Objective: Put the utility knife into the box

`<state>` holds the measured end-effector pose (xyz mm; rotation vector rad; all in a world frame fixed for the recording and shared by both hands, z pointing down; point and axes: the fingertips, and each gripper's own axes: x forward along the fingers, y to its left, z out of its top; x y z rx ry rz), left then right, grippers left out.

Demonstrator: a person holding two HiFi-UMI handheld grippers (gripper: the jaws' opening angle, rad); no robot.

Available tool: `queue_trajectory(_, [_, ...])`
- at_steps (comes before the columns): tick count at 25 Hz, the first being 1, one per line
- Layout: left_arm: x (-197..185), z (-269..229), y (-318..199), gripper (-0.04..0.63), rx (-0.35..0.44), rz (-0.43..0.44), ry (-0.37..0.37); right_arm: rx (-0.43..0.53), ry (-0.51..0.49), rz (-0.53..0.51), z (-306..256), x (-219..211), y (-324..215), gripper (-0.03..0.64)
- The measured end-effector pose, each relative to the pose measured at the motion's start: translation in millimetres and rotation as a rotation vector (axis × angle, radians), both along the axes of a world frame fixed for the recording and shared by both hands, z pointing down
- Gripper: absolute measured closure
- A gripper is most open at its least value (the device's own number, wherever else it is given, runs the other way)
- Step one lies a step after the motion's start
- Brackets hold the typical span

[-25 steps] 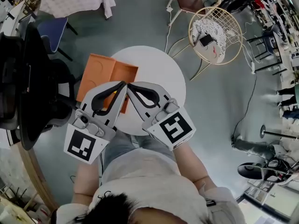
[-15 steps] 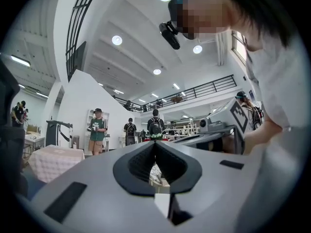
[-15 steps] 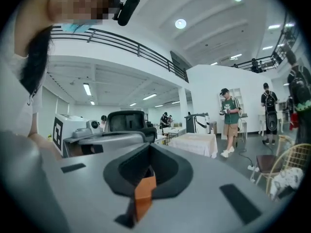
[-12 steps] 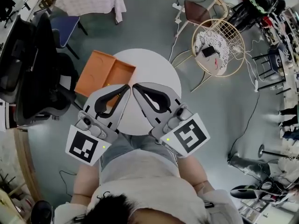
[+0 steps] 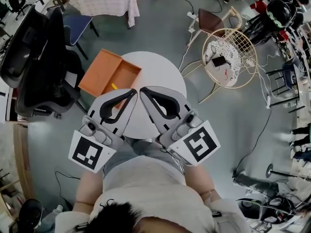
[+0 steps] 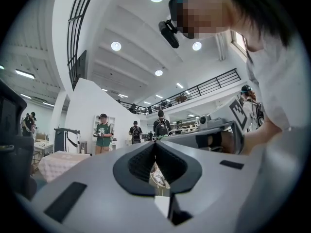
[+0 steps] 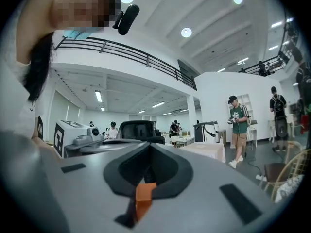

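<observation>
A: What takes up most of the room from where you stand?

B: Grey floor, and in the middle of it a round white table (image 5: 163,69). A big black office chair (image 5: 36,67) stands off the table's left side, and a round wicker chair (image 5: 228,57) stands well apart on the right.

A: And the box?

B: The orange box (image 5: 101,71) sits on the table's left edge and partly hangs over it. It is open on top, with a divider across it.

A: Where are the grippers?

B: The person holds both over the near part of the table, tips pointing away from the body and almost meeting. The left gripper (image 5: 133,91) hangs just beside the box's near corner. Its jaws are pressed together at the tips, with nothing caught between them.

A: The right one?

B: The right gripper (image 5: 142,90) is the same, jaws pressed together and nothing pinched. Only a patch of the orange box shows through the gap behind its tips. Each gripper carries its marker cube at the back, close to the person's lap.

A: So where's the utility knife?

B: There is a small yellow thing in the box's near compartment, which I take for the utility knife (image 5: 113,86). It lies apart from both grippers, though it is too small to make out any detail.
</observation>
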<state>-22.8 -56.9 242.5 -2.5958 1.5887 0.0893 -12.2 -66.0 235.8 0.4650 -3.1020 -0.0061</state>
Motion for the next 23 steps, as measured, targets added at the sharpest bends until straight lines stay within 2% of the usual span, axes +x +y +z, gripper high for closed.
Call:
queue_trajectory(8, [19, -8, 6, 0.586, 0.014, -0.015, -0.014, 0.009, -0.018, -0.024, -5, 17, 7, 0.611])
queue_trajectory(23, [24, -11, 17, 0.586, 0.016, -0.031, -0.019, 0.022, -0.027, -0.046, -10, 21, 18, 0.611])
